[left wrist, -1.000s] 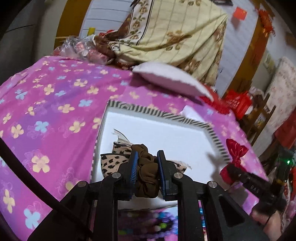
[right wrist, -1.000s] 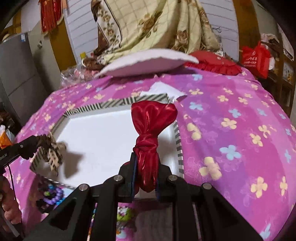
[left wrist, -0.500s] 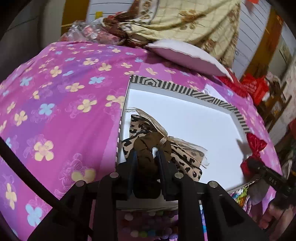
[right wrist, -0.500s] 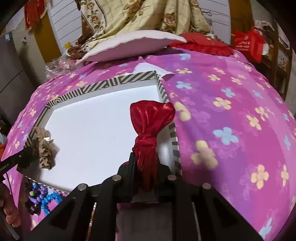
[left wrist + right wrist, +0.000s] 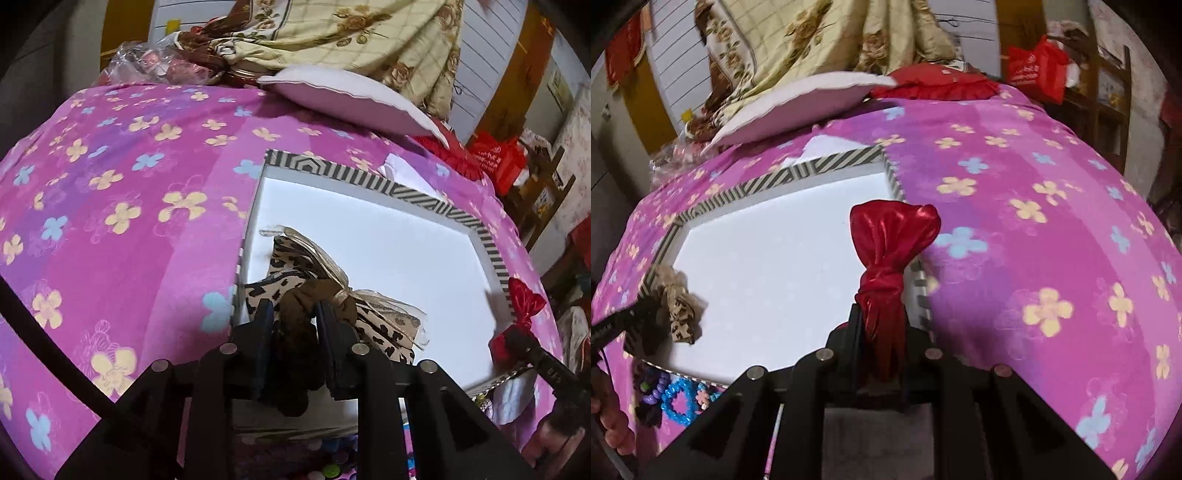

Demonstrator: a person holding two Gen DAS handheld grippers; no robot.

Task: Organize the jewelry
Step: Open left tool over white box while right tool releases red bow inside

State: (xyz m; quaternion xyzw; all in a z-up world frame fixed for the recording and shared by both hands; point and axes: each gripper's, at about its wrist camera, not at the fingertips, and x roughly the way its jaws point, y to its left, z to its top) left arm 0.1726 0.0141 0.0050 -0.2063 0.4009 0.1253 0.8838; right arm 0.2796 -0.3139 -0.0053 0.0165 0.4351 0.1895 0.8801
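A: Status of the grippers?

B: The left gripper is clenched on the leopard-print bow by its brown scrunchie. It has moved in since a second ago; the bow now hangs over the tray's near-left corner. The right gripper grips the red bow, now over the tray's right rim.

A: Implication?

B: Both bows appear positioned for release. The bead bracelets remain outside the tray.

Right gripper clamping red satin bow — over striped-rim white tray, floral purple bedspread
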